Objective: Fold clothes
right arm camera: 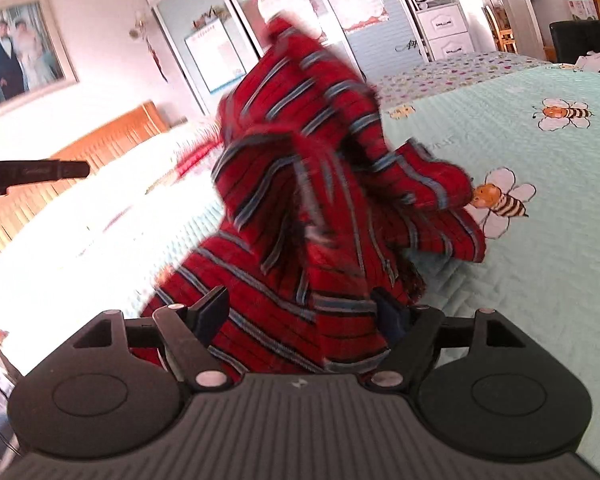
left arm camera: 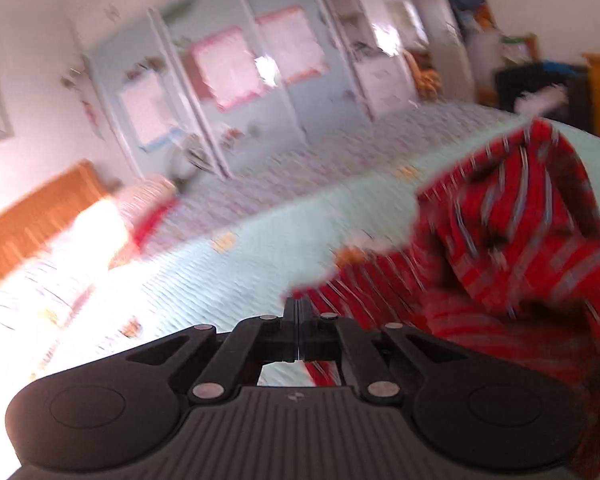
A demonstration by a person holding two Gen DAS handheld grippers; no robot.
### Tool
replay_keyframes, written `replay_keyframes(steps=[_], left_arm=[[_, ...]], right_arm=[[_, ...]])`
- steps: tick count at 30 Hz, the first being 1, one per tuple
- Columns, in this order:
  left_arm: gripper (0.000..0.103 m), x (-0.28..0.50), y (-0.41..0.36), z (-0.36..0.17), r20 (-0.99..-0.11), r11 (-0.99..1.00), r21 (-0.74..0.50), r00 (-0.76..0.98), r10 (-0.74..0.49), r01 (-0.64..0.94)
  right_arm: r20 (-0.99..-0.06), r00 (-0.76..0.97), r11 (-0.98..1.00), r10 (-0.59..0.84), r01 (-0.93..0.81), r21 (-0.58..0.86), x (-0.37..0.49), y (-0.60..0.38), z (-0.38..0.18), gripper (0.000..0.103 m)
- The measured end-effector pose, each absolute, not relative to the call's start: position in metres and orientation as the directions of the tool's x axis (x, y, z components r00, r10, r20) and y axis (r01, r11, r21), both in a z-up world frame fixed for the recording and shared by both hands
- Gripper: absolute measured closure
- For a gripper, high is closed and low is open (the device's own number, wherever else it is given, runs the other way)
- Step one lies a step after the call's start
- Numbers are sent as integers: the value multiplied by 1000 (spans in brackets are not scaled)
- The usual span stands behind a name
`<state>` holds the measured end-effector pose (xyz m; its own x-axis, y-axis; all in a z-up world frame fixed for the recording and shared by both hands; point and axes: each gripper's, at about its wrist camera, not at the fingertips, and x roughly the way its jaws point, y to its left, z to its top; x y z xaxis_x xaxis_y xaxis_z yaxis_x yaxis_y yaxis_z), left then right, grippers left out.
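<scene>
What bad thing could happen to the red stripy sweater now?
1. The right gripper is open with the sweater lying between its fingers, so the cloth may slip out and drop in a heap on the green blanket.
2. The left gripper is shut, apparently on only a thin edge of cloth, which might pull free.
3. The sweater is bunched up, so any fold may come out crooked.

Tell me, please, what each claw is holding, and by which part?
The left claw seems shut on an edge of the red striped garment; the right claw stands open, gripping nothing.
</scene>
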<state>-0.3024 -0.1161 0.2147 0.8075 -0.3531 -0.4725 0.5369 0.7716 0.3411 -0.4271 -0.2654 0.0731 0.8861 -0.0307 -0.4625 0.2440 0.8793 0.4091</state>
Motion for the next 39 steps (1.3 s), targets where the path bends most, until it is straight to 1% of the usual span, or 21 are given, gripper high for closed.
replay_keyframes(steps=[2,3,4,5,6,8,11,13,17,18,21,25,26,27,28,29,31,33,34,36,39], left_arm=[[98,-311,-131,211,-503,730,310,757,-418,609],[95,-315,-142,210,-515,704,294,728,-453,646],[92,-318,-157,208,-512,672,311,714,-477,672],[76,-322,-172,207,-507,637,334,702,-500,695],[53,-326,-187,205,-503,601,356,689,-522,715],[34,-332,-219,200,-479,523,426,675,-561,738],[31,-335,-272,193,-423,411,570,683,-595,712],[28,-327,-304,192,-422,353,611,669,-612,708],[25,-294,-361,190,-509,234,570,561,-653,788],[25,-285,-375,190,-530,203,556,532,-660,806],[25,-266,-413,169,-683,34,487,405,-608,873],[25,-252,-445,129,-757,-40,505,420,-500,862],[31,-248,-449,121,-769,-35,493,417,-485,869],[57,-245,-450,115,-781,-22,466,400,-480,885],[69,-245,-449,110,-789,8,436,386,-477,900],[77,-243,-448,108,-781,56,426,398,-482,903],[85,-241,-441,110,-752,155,416,435,-496,896],[90,-239,-426,123,-716,263,399,477,-509,879],[92,-240,-413,133,-685,323,406,518,-512,855],[93,-242,-385,153,-618,439,416,602,-506,796],[93,-236,-325,196,-497,600,404,716,-490,691]], right_arm=[[-475,879,881,-33,250,401,-427,-263,68,26],[-478,878,883,-36,252,397,-428,-261,67,26],[-477,878,884,-38,252,393,-429,-261,65,26],[-475,879,886,-41,252,389,-430,-260,64,26],[-475,879,887,-42,252,387,-430,-260,63,26],[-475,879,886,-41,252,389,-430,-259,61,26],[-475,879,879,-30,249,406,-431,-263,55,26],[-478,878,871,-17,248,424,-433,-266,50,26],[-480,877,850,16,241,469,-433,-271,40,26],[-479,877,846,23,239,477,-432,-271,39,26],[-473,880,833,44,229,504,-431,-278,35,26],[-468,881,811,69,224,540,-432,-289,33,26],[-467,881,806,73,224,548,-433,-290,32,26],[-468,881,803,74,226,552,-433,-290,30,26],[-467,881,803,73,226,552,-434,-290,30,26],[-466,882,803,71,226,551,-435,-289,29,26],[-464,884,809,64,226,543,-437,-287,29,27],[-466,883,825,46,230,516,-440,-283,31,37],[-475,880,834,27,241,495,-442,-281,32,54],[-493,870,850,-6,265,456,-444,-277,34,73],[-482,873,884,-70,278,376,-448,-267,46,83]])
